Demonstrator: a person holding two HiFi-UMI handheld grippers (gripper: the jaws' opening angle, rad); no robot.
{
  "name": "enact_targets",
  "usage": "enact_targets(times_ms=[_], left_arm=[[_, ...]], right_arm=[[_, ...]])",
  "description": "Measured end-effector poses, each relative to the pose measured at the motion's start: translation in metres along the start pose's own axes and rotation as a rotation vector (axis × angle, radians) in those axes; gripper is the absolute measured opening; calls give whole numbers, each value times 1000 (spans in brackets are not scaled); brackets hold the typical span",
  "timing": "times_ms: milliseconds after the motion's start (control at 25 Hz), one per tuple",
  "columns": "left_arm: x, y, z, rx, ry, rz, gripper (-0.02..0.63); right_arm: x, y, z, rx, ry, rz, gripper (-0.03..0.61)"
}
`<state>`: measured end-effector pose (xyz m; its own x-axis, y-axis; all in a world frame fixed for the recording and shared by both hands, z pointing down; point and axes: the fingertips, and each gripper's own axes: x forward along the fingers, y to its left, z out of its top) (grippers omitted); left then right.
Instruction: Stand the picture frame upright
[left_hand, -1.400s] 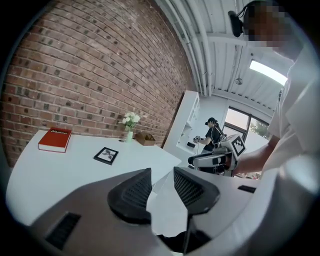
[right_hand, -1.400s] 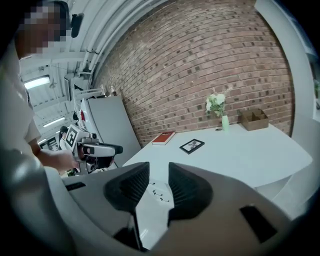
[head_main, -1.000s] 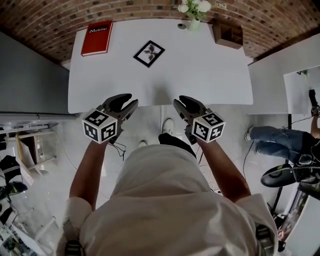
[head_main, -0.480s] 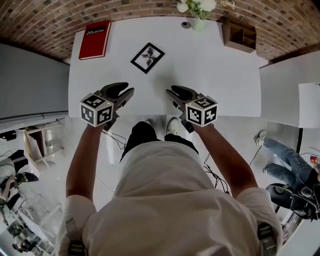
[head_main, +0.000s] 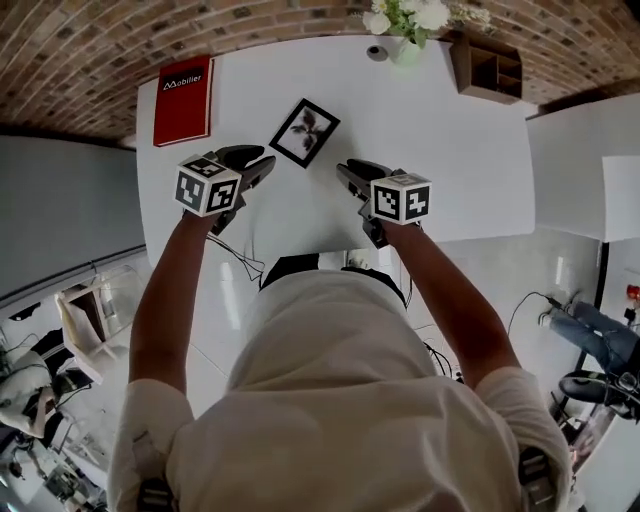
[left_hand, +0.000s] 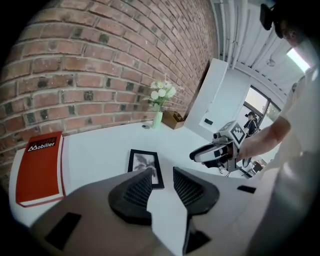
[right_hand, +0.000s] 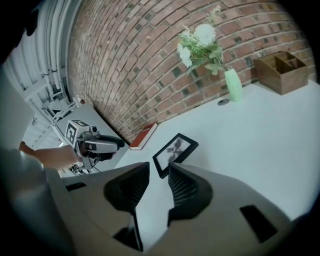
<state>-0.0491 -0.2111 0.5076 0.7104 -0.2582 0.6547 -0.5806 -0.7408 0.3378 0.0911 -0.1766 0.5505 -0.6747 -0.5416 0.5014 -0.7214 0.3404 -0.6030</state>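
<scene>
Black picture frame (head_main: 304, 131), white table (head_main: 440, 150), red book (head_main: 183, 87), red-brown brick wall (head_main: 100, 40), pale-green vase (right_hand: 233, 86).

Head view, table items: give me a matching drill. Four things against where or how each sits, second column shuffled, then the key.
Things:
1. picture frame
2. red book
3. vase
4. wooden box

Places and states:
A. far right corner of the table
B. lying flat, near the middle
C. lying flat, far left corner
D. upright at the far edge, holding white flowers

Pairs: 1-B, 2-C, 3-D, 4-A
</scene>
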Motion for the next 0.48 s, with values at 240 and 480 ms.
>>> enact_targets(times_ms=[240,480], left_arm=[[31,46,0,21,82,-67,130],[65,70,-4,44,152,-132,130]], right_arm=[[44,-21,3,80,21,-80,123],[74,-40,4,168,32,-140,123]])
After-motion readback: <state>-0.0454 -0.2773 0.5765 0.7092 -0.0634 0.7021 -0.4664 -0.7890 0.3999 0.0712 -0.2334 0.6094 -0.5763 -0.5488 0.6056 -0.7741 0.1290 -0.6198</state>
